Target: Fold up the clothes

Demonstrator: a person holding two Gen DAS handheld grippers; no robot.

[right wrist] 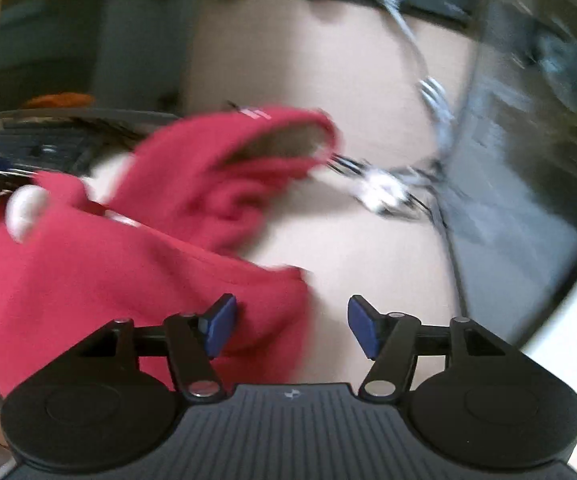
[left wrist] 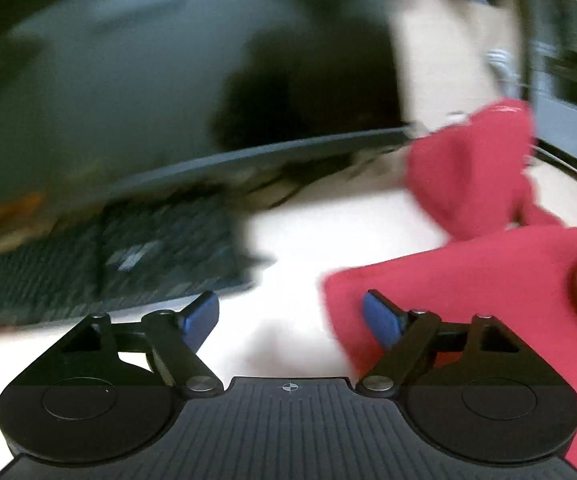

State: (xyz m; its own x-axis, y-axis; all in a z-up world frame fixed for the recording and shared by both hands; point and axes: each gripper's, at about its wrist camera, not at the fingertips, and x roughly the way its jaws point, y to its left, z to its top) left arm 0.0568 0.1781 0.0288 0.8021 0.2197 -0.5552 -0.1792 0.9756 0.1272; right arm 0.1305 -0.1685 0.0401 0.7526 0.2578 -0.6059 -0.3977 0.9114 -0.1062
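Note:
A red hooded garment lies spread on a pale tabletop, its hood bunched up at the far side. In the left wrist view my left gripper is open over bare table at the garment's left edge. Its right pad overlaps the red cloth, and nothing is pinched. In the right wrist view the red garment fills the left half, hood gaping. My right gripper is open, a cloth corner reaching in past its left pad. Both views are blurred.
A black keyboard lies left of the garment under the lower edge of a dark monitor. White cables and a plug lie beyond the hood. A dark grey case stands at the right.

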